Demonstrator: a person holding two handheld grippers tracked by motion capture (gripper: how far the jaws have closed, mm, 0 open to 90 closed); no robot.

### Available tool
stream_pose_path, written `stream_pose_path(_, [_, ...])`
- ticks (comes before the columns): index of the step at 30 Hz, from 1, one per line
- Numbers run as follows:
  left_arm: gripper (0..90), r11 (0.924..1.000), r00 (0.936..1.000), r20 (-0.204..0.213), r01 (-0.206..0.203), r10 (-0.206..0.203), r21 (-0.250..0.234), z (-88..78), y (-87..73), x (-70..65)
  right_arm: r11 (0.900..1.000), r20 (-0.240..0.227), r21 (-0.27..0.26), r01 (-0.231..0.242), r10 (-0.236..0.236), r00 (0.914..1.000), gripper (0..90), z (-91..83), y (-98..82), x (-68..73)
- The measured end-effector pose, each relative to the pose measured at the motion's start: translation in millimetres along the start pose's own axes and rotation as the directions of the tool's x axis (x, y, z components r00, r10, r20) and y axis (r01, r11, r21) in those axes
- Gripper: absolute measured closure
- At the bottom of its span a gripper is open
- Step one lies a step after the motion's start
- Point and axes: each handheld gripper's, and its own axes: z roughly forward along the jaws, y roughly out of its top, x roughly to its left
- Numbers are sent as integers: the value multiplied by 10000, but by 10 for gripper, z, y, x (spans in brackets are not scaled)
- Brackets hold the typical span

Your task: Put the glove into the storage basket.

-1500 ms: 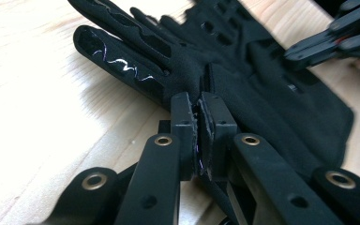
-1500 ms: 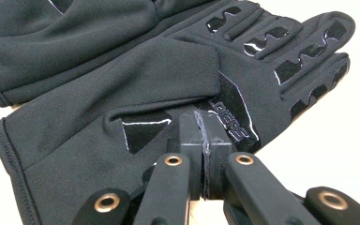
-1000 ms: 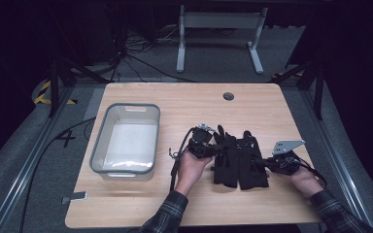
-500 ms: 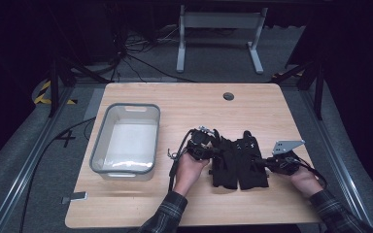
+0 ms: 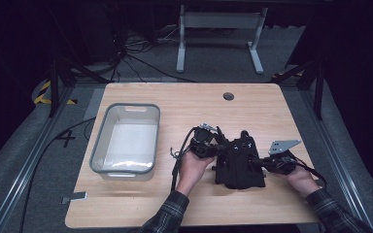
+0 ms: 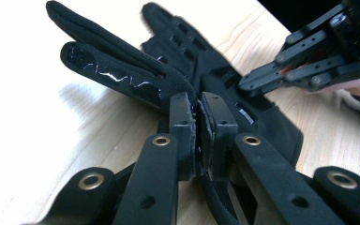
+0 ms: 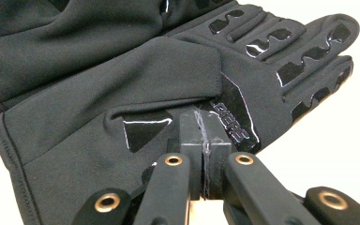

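Note:
A pair of black gloves point(image 5: 238, 162) lies on the wooden table point(image 5: 184, 104), one partly over the other. My left gripper point(image 5: 222, 150) comes in from their left. In the left gripper view its jaws point(image 6: 199, 122) stand shut on a thin edge of the near glove point(image 6: 122, 70), whose fingers point up and away. My right gripper point(image 5: 257, 164) is at the gloves' right side. In the right gripper view its pads point(image 7: 201, 136) meet tightly at the glove's point(image 7: 122, 70) edge, with no fabric seen between them. The right gripper's tips point(image 6: 258, 82) rest over the far glove.
A clear plastic bin point(image 5: 131, 107) stands on the table's left half, a hand's width from the left gripper. A round cable hole point(image 5: 228, 96) sits near the far edge. A metal stand point(image 5: 218, 19) and cables lie on the floor beyond.
The left gripper has shifted only slightly at the gloves' left edge. The right hand and the gloves stay where they were.

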Motion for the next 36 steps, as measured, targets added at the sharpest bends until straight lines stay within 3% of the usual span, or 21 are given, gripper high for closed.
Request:
stream_pose_path(7, [839, 9998, 9997, 147, -176, 178, -79, 41, 71, -33, 10000, -297, -98, -11, 8, 9996, 900, 74, 59, 23])
stream_pose_path(12, [837, 9994, 9992, 227, -338, 336, 83, 138, 127, -92, 9996, -382, -79, 267, -270, 9989, 900, 138, 127, 78])
stream_pose_path(17, [836, 9983, 9983, 264, -533, 527, 237, 247, 176, -118, 9996, -578, -166, 218, -227, 9981, 900, 176, 152, 69])
stream_pose_path(27, [817, 9965, 9972, 332, -684, 669, 469, 487, 204, -170, 9993, -561, -144, 342, -349, 9978, 900, 188, 166, 87])
stream_pose_path(36, [804, 9964, 9965, 434, -735, 717, 429, 540, 200, -178, 9991, -527, -101, 400, -405, 9978, 900, 130, 150, 82])
